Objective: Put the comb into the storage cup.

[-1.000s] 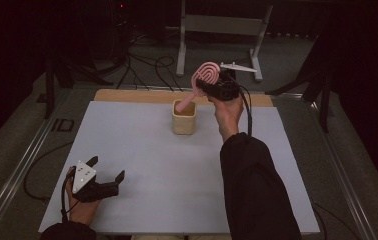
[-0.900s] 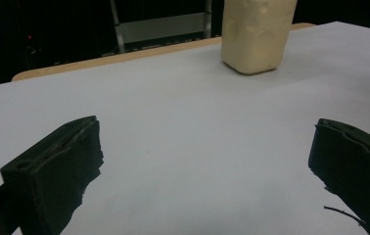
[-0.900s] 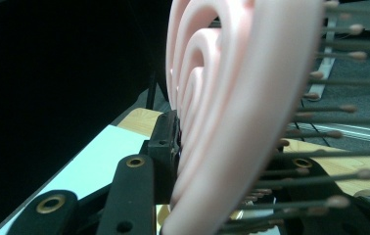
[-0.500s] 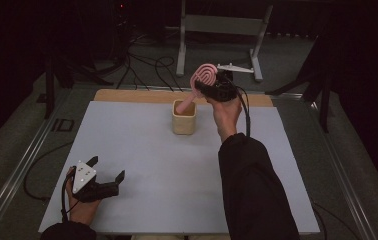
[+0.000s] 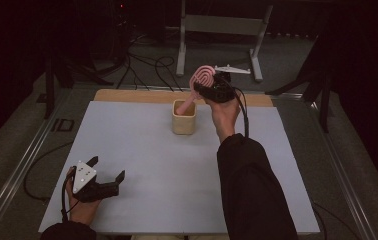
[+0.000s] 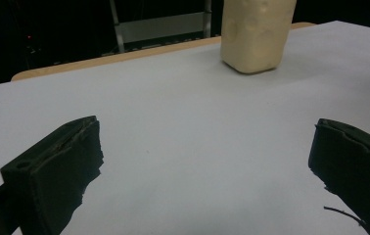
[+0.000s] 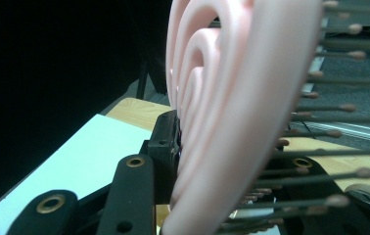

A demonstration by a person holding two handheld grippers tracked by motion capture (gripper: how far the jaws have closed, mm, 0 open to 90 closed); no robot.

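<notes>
A pink hairbrush [image 5: 203, 79] with an open-ribbed head stands tilted, its handle end down in a cream square cup [image 5: 183, 117] at the back middle of the table. My right gripper [image 5: 212, 90] is shut on the brush head, just right of and above the cup. In the right gripper view the brush head [image 7: 232, 98] is very close between the jaws, bristles pointing right. My left gripper [image 5: 106, 175] rests near the front left of the table, jaws wide apart and empty. The left gripper view shows the cup [image 6: 256, 34] far ahead.
A pale grey mat [image 5: 142, 165] covers the table, with a wooden strip [image 5: 127, 95] along the back edge. A metal stand [image 5: 222, 30] and cables lie on the floor behind. Metal rails run along both table sides.
The right gripper and brush head have shifted only slightly. The left gripper has stayed in place.
</notes>
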